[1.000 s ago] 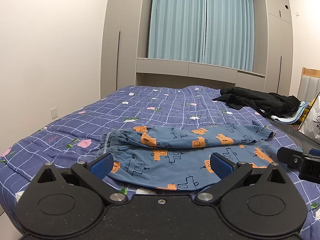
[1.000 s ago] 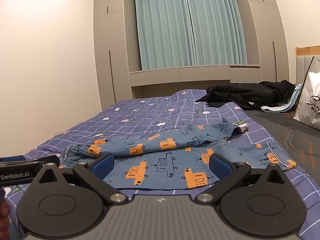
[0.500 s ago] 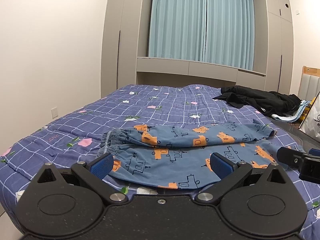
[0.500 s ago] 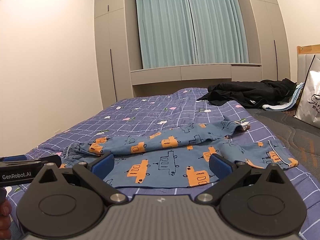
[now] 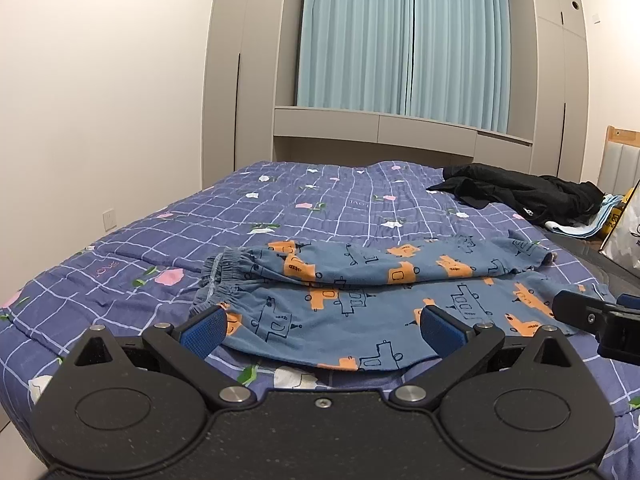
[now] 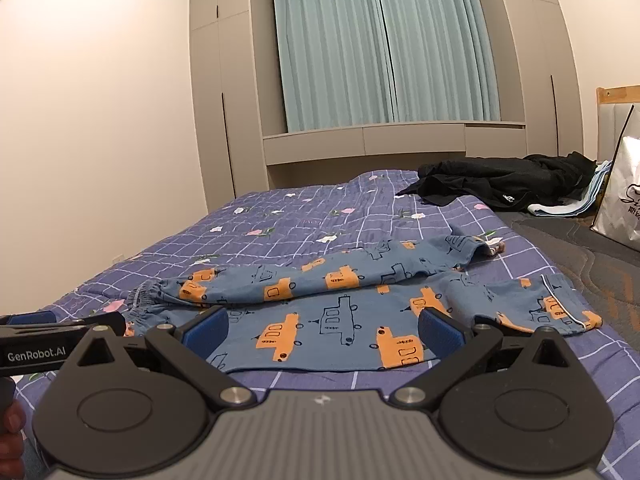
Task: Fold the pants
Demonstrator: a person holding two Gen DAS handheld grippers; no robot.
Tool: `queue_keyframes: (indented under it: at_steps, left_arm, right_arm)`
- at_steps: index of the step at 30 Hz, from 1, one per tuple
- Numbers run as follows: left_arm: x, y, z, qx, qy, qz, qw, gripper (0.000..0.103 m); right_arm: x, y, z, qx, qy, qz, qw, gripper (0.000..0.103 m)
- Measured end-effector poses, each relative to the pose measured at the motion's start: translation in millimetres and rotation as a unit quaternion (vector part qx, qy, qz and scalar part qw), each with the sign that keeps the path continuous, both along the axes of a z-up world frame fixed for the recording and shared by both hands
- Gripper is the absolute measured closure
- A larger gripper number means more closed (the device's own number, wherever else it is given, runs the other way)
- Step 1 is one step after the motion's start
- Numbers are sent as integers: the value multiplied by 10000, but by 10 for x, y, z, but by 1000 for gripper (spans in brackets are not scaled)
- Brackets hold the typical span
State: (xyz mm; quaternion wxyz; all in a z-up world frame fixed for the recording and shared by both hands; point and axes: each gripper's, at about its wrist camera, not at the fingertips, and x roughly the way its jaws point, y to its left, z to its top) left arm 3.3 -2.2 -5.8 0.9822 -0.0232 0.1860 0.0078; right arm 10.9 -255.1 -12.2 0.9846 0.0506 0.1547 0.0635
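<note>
Blue pants (image 5: 360, 300) with orange and black vehicle prints lie flat across the bed, waistband at the left, both legs running to the right; they also show in the right wrist view (image 6: 360, 304). My left gripper (image 5: 324, 326) is open and empty, held just in front of the waistband end. My right gripper (image 6: 324, 326) is open and empty, in front of the near leg. The right gripper's body shows at the right edge of the left wrist view (image 5: 592, 316). The left gripper's body shows at the left edge of the right wrist view (image 6: 52, 340).
The bed carries a purple checked quilt (image 5: 320, 208). A black garment pile (image 5: 520, 196) lies at the far right on folded light cloth. A white bag (image 6: 620, 200) stands at the right edge. Wardrobes and curtains close the far wall.
Both grippers have eased slightly towards the pants, which sit a little higher and nearer in both views. The pants have not moved, and both grippers stay open.
</note>
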Motion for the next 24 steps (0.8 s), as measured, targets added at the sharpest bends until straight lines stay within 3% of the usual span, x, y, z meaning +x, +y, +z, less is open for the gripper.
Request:
queue_keyframes:
  at_steps: [9,20,24]
  left_arm:
    - [112,-2,-85,-7,277,-14,9996,1]
    - [453,64,-130,-207,1144,154,9931,1]
    - [638,102,-79,-138,1279,175,9915,1]
  right_arm:
    - [88,15,-62,-30,151,30,9999,0]
    - [341,68,-122,-179,513,126,9984,0]
    - [513,69,-73,-170,706,250,9970,0]
